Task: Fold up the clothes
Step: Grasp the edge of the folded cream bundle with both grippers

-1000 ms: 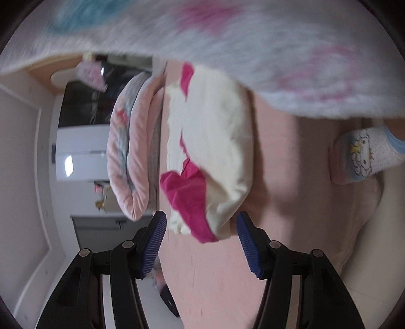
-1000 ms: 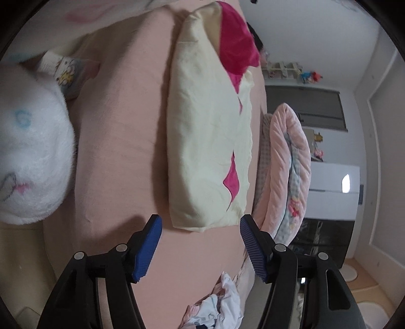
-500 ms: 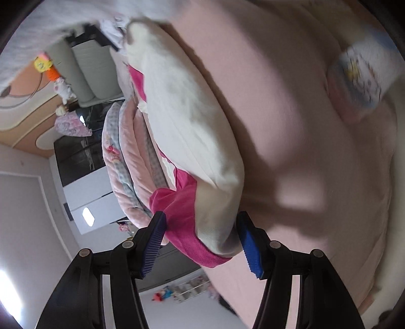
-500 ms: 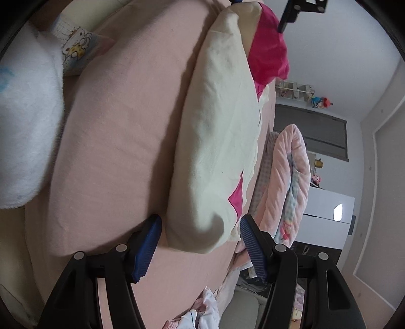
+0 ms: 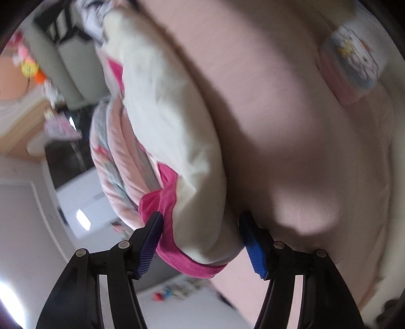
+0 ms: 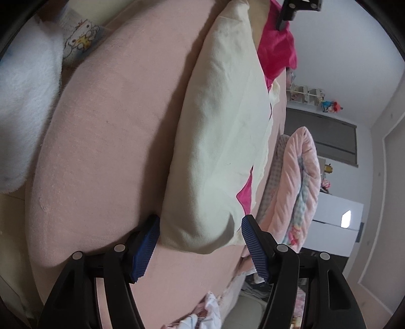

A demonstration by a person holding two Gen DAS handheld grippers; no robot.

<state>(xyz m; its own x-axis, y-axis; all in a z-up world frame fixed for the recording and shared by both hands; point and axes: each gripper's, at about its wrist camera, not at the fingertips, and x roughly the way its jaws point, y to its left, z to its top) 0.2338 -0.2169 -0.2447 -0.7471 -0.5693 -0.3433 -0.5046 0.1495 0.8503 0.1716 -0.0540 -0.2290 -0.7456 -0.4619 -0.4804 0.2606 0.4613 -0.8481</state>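
A folded cream garment [image 5: 172, 126] with magenta trim lies lengthwise on the pink bed sheet [image 5: 291, 126]. Its magenta-edged end sits between the blue pads of my left gripper [image 5: 201, 235], whose jaws are opening; the pads flank the cloth without squeezing it. In the right wrist view the same garment [image 6: 222, 126] stretches away from me. Its plain cream end fills the gap of my right gripper [image 6: 200, 232], which stands open around it. The left gripper's black frame [image 6: 298, 10] shows at the far magenta end.
A rolled pink quilt [image 6: 298, 182] lies along the bed's edge beside the garment. A white plush toy [image 6: 22, 101] and a cartoon-print pillow [image 6: 81, 38] sit across the sheet [image 6: 101, 151]. Loose clothes [image 6: 202, 313] lie near the bed's corner.
Both grippers have come forward, so each end of the garment now lies between a pair of jaws. The left view rolled and sank, and the white plush passed out of it.
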